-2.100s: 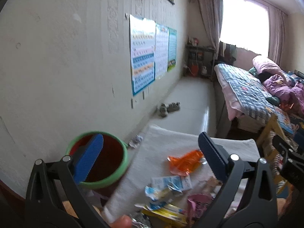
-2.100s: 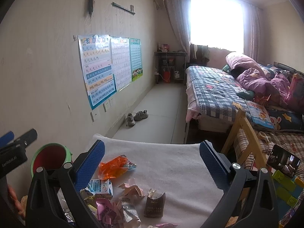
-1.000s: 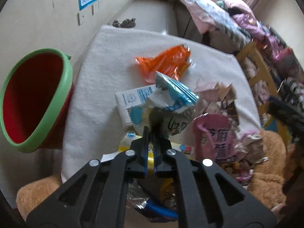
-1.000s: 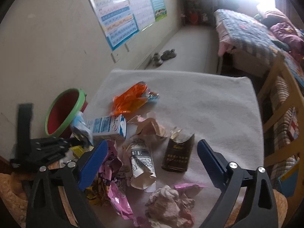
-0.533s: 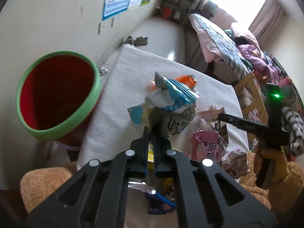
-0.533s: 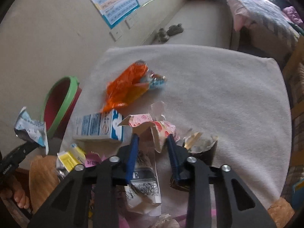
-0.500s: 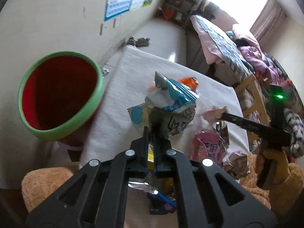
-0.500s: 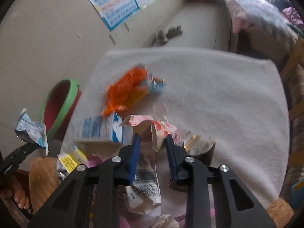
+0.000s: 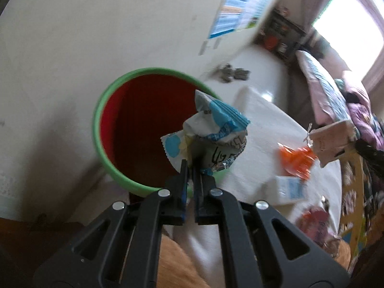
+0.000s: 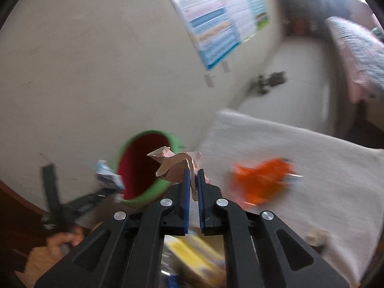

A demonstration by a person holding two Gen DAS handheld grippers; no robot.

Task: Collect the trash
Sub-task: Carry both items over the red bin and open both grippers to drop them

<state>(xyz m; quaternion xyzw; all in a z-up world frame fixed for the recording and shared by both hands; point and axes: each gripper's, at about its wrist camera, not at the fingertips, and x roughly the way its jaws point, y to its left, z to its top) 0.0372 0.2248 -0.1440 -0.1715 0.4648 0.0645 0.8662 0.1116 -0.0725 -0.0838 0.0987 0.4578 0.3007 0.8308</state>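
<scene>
Left gripper [image 9: 190,168] fingers clamped on blue-white wrapper [image 9: 211,129] above green-rimmed red bin [image 9: 108,110]; right gripper [image 10: 194,180] fingers pinching crumpled pink paper [image 10: 176,162]; orange wrapper [image 10: 262,178] on desk [image 10: 324,168].

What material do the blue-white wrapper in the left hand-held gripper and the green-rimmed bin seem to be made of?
Blue-white wrapper: probably thin plastic film, glossy, printed, with a silvery inside; it is sharply crinkled and has a serrated edge. Green-rimmed bin: likely moulded plastic, smooth with a slight sheen, red inside; the blur leaves this open.
</scene>
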